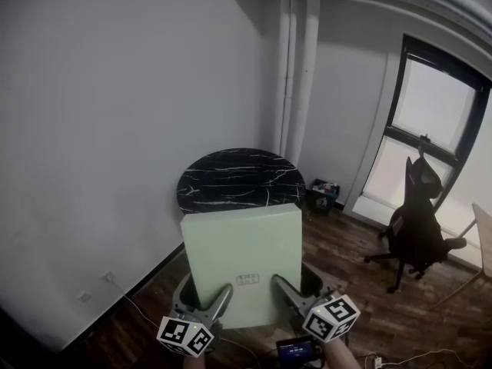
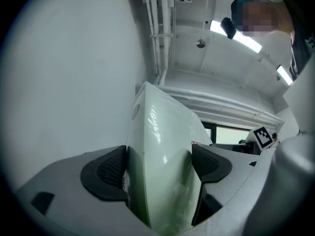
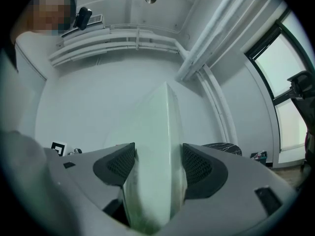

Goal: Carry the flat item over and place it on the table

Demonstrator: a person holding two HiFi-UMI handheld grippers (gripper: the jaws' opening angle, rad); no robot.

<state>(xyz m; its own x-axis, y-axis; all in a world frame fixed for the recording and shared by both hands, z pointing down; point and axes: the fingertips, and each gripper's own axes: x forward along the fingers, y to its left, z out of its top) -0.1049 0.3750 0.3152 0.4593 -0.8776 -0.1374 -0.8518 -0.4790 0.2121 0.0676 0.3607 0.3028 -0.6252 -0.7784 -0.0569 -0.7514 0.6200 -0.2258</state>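
A: Where is the flat item?
B: The pale green panel stands upright at the lower middle of the head view, held in the air. The round black marble table lies just above it in the frame.
A: And the grippers?
B: The left gripper and the right gripper each pinch its bottom edge.
A: Any writing?
B: One small label near that edge, too small to read.
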